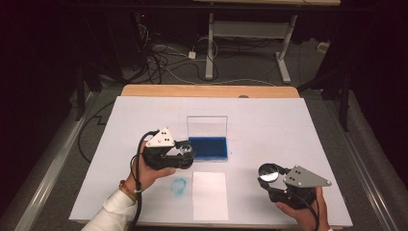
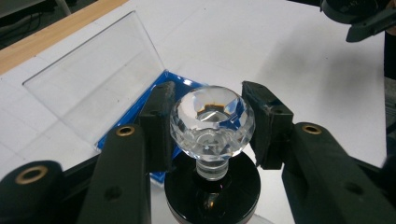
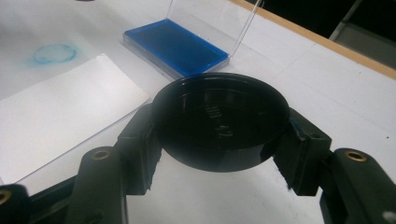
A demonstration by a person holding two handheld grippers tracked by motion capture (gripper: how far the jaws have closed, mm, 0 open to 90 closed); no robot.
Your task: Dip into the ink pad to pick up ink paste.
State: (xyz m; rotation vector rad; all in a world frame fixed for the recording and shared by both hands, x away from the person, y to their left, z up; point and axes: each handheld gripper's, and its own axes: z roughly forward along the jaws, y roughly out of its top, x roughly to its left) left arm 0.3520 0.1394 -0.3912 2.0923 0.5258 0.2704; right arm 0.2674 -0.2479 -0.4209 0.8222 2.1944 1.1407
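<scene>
That black cap (image 3: pixel 219 122) clamped in the right gripper (image 3: pixel 219 140) looks fine, but the left gripper (image 2: pixel 212 126) pinching the slick faceted stamp knob (image 2: pixel 212 122) could slip and smear ink off the blue pad (image 1: pixel 208 147).

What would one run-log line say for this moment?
left gripper: shut on crystal-knob stamp | right gripper: shut on black cap | ink pad: open | paper sheet: flat

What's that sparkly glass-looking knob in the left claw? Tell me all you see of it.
The knob looks like clear cut glass or crystal: a faceted round head on a short ribbed neck, fixed to a round black base. It looks like a stamp. The left claw has its black pads either side of the head; the grip looks shut on it. It is held at the near left corner of the blue ink pad, whose clear lid stands open.
</scene>
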